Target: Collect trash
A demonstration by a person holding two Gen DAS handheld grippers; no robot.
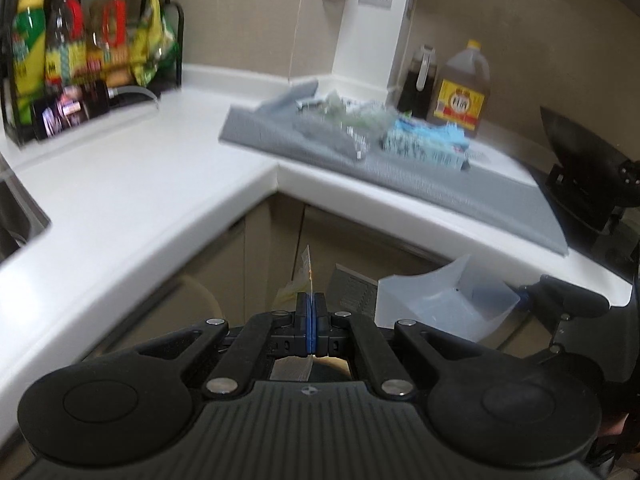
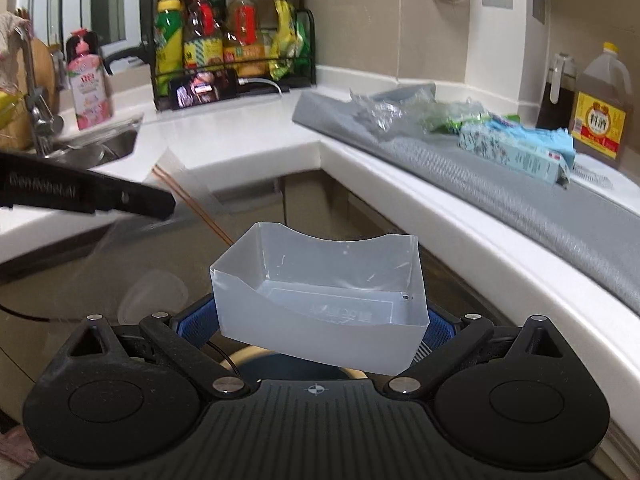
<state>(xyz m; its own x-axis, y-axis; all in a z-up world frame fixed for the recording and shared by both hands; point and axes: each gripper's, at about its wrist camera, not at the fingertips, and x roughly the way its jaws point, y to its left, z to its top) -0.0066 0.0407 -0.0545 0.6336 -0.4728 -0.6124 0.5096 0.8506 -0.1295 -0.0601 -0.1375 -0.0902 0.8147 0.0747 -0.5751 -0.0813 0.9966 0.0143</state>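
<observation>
My left gripper (image 1: 310, 320) is shut on a thin clear plastic wrapper (image 1: 305, 270) with an orange stripe, held below the counter edge. In the right wrist view the wrapper (image 2: 188, 184) hangs from the left gripper's finger (image 2: 132, 200), left of the bin. My right gripper (image 2: 320, 320) is shut on a translucent plastic bin (image 2: 320, 280), held in front of the counter; the bin also shows in the left wrist view (image 1: 444, 300). On the grey mat (image 1: 460, 188) lie a crumpled clear and green wrapper (image 1: 344, 114) and a blue carton (image 1: 424, 140).
An L-shaped white counter (image 1: 132, 184) runs around the corner. A black rack with bottles (image 1: 80, 52) stands at the back left, a phone (image 2: 204, 90) before it. A sink (image 2: 100, 148) is on the left. An oil jug (image 1: 460, 92) and a dark bottle (image 1: 418, 80) stand behind the mat.
</observation>
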